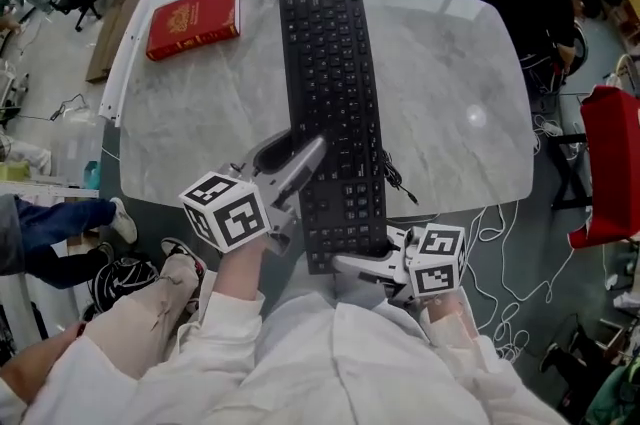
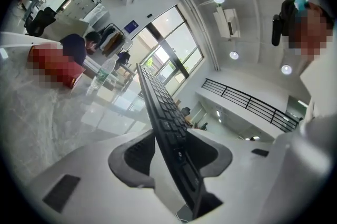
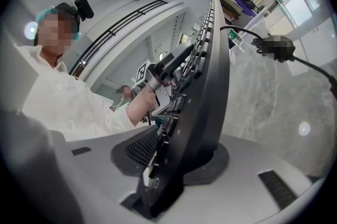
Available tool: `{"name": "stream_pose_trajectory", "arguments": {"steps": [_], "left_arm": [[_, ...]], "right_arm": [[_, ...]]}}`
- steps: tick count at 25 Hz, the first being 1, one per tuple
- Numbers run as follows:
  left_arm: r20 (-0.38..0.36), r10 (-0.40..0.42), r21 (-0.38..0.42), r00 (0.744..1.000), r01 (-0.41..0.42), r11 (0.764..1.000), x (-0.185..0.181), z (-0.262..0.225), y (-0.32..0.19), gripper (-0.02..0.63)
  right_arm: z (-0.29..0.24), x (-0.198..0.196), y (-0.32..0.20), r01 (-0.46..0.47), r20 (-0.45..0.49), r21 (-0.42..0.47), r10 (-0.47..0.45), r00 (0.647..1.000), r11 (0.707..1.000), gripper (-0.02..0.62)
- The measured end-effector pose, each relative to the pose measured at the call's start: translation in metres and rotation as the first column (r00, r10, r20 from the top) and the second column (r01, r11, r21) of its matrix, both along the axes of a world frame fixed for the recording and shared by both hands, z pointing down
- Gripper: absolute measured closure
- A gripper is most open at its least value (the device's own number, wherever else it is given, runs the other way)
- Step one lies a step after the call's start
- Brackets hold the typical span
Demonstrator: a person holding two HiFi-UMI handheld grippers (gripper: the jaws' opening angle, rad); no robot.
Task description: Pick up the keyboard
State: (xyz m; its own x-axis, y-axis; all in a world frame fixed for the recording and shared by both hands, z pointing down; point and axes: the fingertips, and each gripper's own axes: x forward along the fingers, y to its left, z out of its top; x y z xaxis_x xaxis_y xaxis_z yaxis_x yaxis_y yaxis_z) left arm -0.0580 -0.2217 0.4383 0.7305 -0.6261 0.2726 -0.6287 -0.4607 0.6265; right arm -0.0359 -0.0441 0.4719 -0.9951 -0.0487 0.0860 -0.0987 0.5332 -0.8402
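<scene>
The keyboard (image 1: 325, 83) lies lengthwise down the middle of the frame on the table (image 1: 450, 93), its near end overhanging the edge. The left gripper (image 1: 298, 153) reaches in from the lower left and pinches the keyboard's left edge. The right gripper (image 1: 348, 263), at lower centre, clamps the near end.

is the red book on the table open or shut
Shut. The red book lies flat on the table with its cover facing up and closed over the page block. No pages are spread.
</scene>
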Motion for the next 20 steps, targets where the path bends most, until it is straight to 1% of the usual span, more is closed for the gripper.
{"name": "stream_pose_trajectory", "arguments": {"steps": [8,11,13,15,17,20], "left_arm": [[-0.039,-0.015,0.087,0.999,0.019,0.996,-0.001,-0.062,-0.002,0.417],[-0.049,-0.014,0.117,0.999,0.020,0.993,0.000,-0.087,0.005,0.417],[-0.062,-0.009,0.138,0.998,0.017,0.990,0.000,-0.094,0.007,0.417],[-0.055,0.000,0.148,0.998,0.009,0.989,0.000,-0.076,0.003,0.417],[-0.036,0.006,0.142,0.999,-0.001,0.990,0.000,-0.040,-0.003,0.417],[-0.051,0.013,0.156,0.999,-0.005,0.988,-0.002,-0.004,-0.006,0.417]], "right_arm": [[-0.057,0.003,-0.004,0.016,-0.006,0.002,-0.016,1.000,1.000,0.433],[-0.081,0.003,0.002,0.021,0.017,-0.004,-0.021,1.000,1.000,0.433],[-0.087,0.003,0.004,0.018,0.043,-0.011,-0.018,0.999,1.000,0.433],[-0.070,0.001,-0.001,0.012,0.068,-0.017,-0.010,0.998,1.000,0.433],[-0.033,-0.002,-0.007,0.005,0.084,-0.023,-0.003,0.996,1.000,0.433],[0.002,-0.004,-0.009,0.003,0.078,-0.014,-0.002,0.997,1.000,0.433]]}}
